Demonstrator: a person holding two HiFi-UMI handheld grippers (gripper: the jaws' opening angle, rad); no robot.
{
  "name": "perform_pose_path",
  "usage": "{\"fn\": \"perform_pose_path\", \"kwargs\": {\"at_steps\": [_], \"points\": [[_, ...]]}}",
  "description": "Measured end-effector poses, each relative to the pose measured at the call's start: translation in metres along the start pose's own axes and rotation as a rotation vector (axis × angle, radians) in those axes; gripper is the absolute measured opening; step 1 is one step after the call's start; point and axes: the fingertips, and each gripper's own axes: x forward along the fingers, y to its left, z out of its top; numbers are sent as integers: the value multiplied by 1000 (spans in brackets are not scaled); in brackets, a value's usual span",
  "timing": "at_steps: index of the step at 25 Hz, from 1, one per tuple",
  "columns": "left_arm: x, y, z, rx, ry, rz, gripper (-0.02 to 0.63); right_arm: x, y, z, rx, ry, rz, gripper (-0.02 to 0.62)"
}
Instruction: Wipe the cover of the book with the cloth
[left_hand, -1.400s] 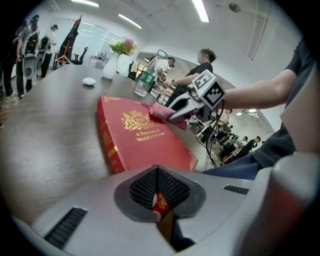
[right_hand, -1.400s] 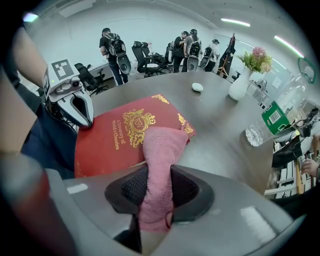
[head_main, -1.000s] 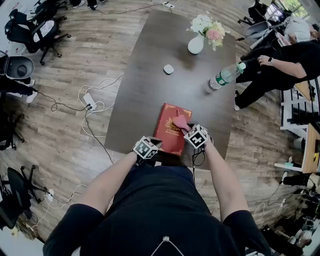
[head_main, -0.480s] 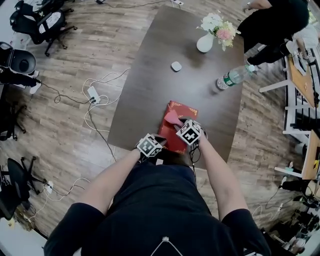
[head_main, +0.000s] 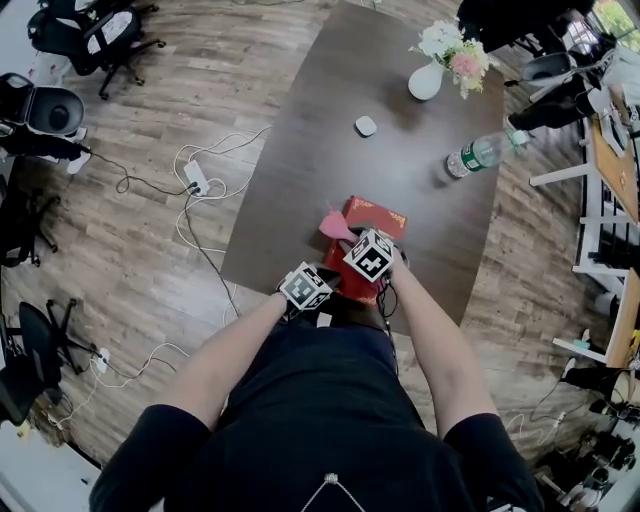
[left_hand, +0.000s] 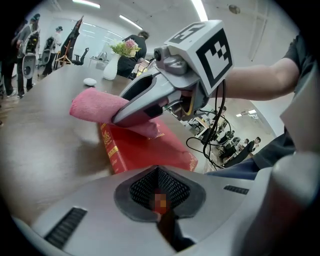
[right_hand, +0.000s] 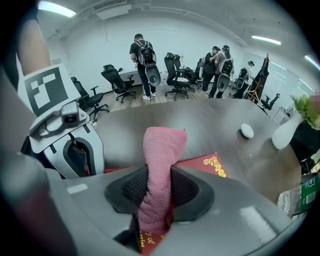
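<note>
A red book with gold print lies at the near edge of the dark table. My right gripper is shut on a pink cloth, which hangs over the book's left part. In the right gripper view the cloth stands up between the pads above the book. My left gripper sits at the book's near left corner, shut, with a bit of red between its pads. The left gripper view shows the book, the cloth and the right gripper over it.
Farther along the table are a small white object, a white vase of flowers and a water bottle lying on its side. Cables and a power strip lie on the floor at left, near office chairs.
My right gripper has carried the pink cloth leftward across the cover, from the book's middle to its left edge. The left gripper has stayed at the near corner.
</note>
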Motion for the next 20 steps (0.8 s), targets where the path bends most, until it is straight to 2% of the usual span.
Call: {"fn": "perform_pose_path", "kwargs": {"at_steps": [9,20], "points": [[1,-1,-4,-6,-12,-3,-5,16,10,9,-19,-14,28,123],[0,0,-5,-7,-10,4,-5,15,7,-1,15,-4,36,123]]}}
